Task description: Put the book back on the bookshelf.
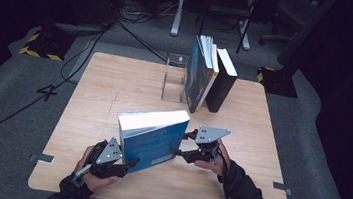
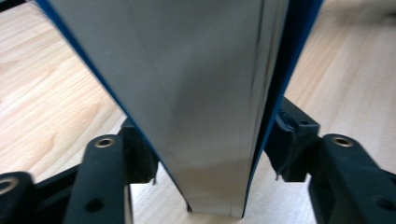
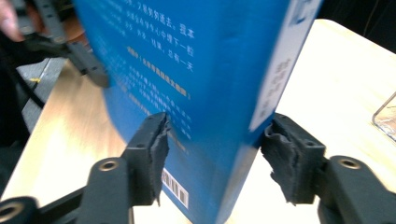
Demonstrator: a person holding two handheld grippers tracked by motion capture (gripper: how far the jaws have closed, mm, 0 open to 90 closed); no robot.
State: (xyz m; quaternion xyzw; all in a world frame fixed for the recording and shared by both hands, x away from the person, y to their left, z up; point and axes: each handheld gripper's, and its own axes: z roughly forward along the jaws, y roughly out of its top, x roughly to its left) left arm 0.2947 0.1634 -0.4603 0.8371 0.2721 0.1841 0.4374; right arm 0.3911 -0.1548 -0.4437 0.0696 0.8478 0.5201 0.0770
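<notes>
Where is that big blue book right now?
In the high view the blue book stands on edge near the front middle of the wooden table, between the left hand-held gripper and the right hand-held gripper.

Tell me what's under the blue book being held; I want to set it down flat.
Under the blue book lies bare wooden table; its lower edge looks to rest on or just above the wood. Nothing else shows there, though the strip directly beneath the book is hidden.

A blue book [image 1: 152, 138] stood at lower centre. The left gripper [image 1: 127, 164] and right gripper [image 1: 182, 143] flanked it
</notes>
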